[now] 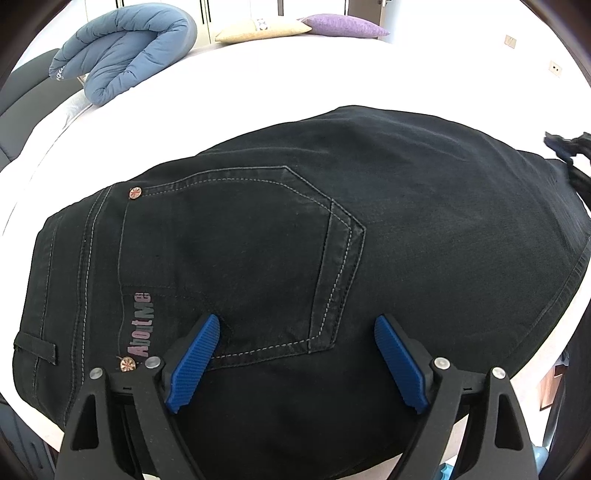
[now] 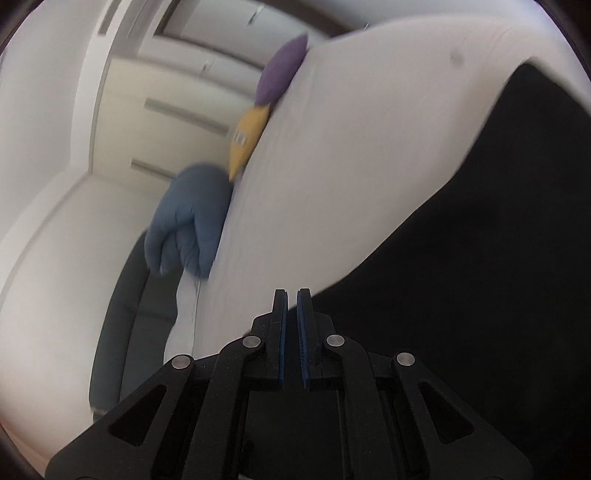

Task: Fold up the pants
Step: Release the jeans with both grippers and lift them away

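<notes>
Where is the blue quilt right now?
In the left wrist view the blue quilt lies bunched at the bed's far left corner, left of the beige pillow and beyond the black pants.

Black pants (image 1: 388, 206) with pale grey contrast stitching, copper rivets (image 1: 135, 192) and a pink-and-grey logo (image 1: 142, 325) (reading "AboutMe"). White bed (image 1: 258, 85). Blue quilted duvet (image 1: 122, 51); cream pillow (image 1: 262, 28); purple pillow (image 1: 343, 25). Black left gripper (image 1: 297, 328), ribbed blue pads (image 1: 195, 362).
</notes>
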Available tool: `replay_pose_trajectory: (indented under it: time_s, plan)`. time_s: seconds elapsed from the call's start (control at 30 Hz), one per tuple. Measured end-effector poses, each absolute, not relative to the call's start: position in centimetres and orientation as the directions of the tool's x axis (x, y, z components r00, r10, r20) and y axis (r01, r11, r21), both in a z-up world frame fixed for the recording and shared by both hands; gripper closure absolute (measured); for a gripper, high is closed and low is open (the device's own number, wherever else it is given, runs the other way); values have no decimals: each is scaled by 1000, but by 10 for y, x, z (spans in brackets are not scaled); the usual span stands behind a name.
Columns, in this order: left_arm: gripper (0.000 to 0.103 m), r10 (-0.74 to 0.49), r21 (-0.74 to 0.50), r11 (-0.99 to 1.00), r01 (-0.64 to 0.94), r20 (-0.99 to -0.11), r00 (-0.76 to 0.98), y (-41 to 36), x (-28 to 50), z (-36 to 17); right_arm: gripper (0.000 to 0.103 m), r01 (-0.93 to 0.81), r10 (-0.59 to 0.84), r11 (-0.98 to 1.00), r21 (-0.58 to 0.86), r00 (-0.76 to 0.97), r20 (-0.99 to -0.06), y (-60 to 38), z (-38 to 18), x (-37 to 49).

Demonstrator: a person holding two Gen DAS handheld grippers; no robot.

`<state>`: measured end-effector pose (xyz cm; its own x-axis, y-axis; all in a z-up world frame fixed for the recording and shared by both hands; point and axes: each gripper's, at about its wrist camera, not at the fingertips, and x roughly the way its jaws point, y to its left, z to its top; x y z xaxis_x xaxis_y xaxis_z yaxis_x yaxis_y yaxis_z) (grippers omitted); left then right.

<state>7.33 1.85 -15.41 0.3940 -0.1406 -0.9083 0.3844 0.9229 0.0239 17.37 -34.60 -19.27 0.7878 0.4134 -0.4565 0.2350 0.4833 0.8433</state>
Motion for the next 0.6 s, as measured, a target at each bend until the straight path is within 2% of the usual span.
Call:
replay_pose_trajectory:
  time_s: [0.07,0.13,0.2,0.23,0.3,0.37,0.43,0.47,0.53,0.57,0.6]
  plan:
    - [14,-141,21,924,382,-909,392,17,74,-153,96,272,454,486,830,733,-506,-322,-224,200]
    - [14,-141,21,925,379,-908,394,16,75,-153,103,387,405,474,791,702,-586,-336,-251,202]
    - [14,-141,22,926,377,-907,397,15,76,-153,103,374,379,371,850,774,-507,-384,-265,186]
    - [14,-141,21,926,377,-906,399,15,76,-153,103,421,269,422,803,788,-555,-406,-254,174]
    - [14,-145,20,926,377,-903,404,15,76,-154,103,488,95,395,778,821,-563,-464,-238,141]
    - [13,-149,18,926,377,-900,409,19,75,-155,103,521,20,308,796,833,-553,-507,-234,117]
    - [13,-154,7,931,365,-898,412,21,74,-154,94,572,-79,352,741,807,-585,-515,-199,98]
    - [13,-154,6,933,361,-897,414,22,74,-154,95,515,-63,375,770,843,-534,-502,-183,92]
    - [13,-137,18,937,348,-899,416,20,74,-149,95,349,68,393,850,912,-406,-469,-164,90]
    - [19,-114,32,943,332,-905,410,16,74,-142,95,275,156,421,865,917,-367,-436,-158,93]
    - [29,-111,36,944,327,-901,419,11,73,-132,95,231,235,447,864,902,-363,-405,-159,98]
